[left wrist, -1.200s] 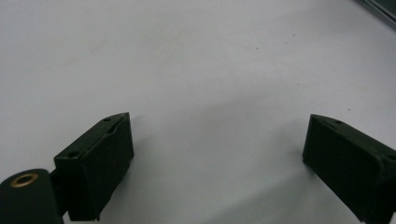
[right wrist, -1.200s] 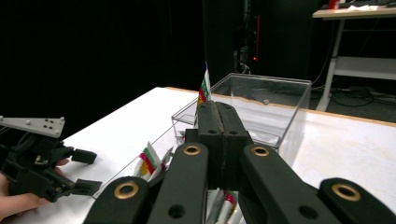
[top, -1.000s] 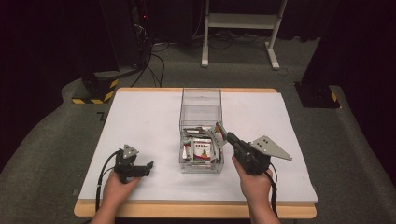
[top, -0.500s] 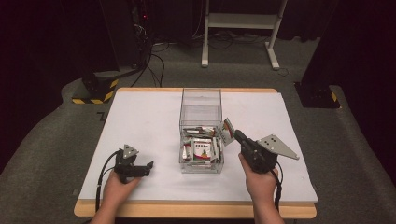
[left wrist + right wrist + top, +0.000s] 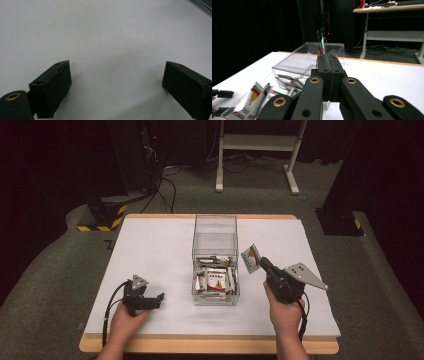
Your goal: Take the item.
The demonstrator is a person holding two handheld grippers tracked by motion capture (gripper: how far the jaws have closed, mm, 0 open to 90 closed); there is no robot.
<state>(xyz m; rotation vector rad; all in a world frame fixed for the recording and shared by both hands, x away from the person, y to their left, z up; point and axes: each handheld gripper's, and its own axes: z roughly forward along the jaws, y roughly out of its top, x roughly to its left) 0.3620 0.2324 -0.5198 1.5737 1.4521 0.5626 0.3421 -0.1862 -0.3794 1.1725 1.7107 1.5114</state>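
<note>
Your right gripper (image 5: 261,262) has its fingers (image 5: 323,65) pressed tight together on one small packet (image 5: 250,257). The packet is white with red and green on it, and it sticks up past the fingertips. It is held in the air just to the right of the clear box (image 5: 215,261), near the box's right wall and above the desk (image 5: 150,245). Your right hand (image 5: 285,312) holds the gripper from behind, and the grey three-cornered plate (image 5: 302,274) on top points away from the box.

Your left gripper (image 5: 158,297) has its fingers (image 5: 51,87) spread wide apart with nothing between them. They rest low over the bare white desk, well to the left of the box. Your left hand (image 5: 125,320) holds that gripper near the front edge of the desk.

The clear box stands in the middle of the desk. More packets (image 5: 216,279) like the held one lie in a pile in the near half of the box. The far half of the box looks bare.
</note>
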